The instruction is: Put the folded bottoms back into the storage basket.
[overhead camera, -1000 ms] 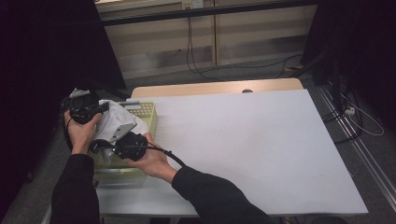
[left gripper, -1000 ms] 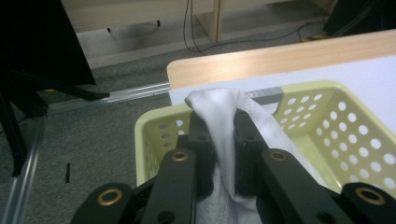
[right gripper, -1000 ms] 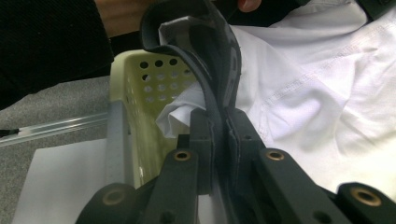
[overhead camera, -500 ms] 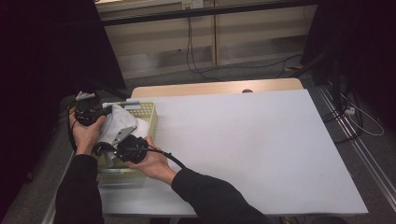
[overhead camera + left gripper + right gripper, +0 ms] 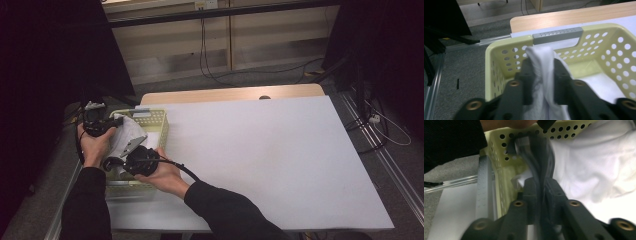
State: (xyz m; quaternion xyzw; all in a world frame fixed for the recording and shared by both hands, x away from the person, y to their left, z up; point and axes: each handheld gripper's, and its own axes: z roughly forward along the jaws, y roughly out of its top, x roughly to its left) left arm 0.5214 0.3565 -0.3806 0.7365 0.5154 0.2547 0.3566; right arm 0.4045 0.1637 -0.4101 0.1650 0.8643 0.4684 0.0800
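Clearly crumpled, the white cloth (image 5: 543, 72) is clamped by both tools above the yellow perforated basket (image 5: 596, 42).

The high view looks forward and down over the table (image 5: 280, 160). Both gripper views sit close, looking along their jaws. All three share the basket (image 5: 161, 131) (image 5: 599, 31) (image 5: 496, 152), at the high view's left.

A table (image 5: 260, 165) with a white top and a light wooden strip along its far edge filled the centre and right of the high view. A pale yellow perforated plastic basket (image 5: 159, 131) sat directly on it at its left edge.
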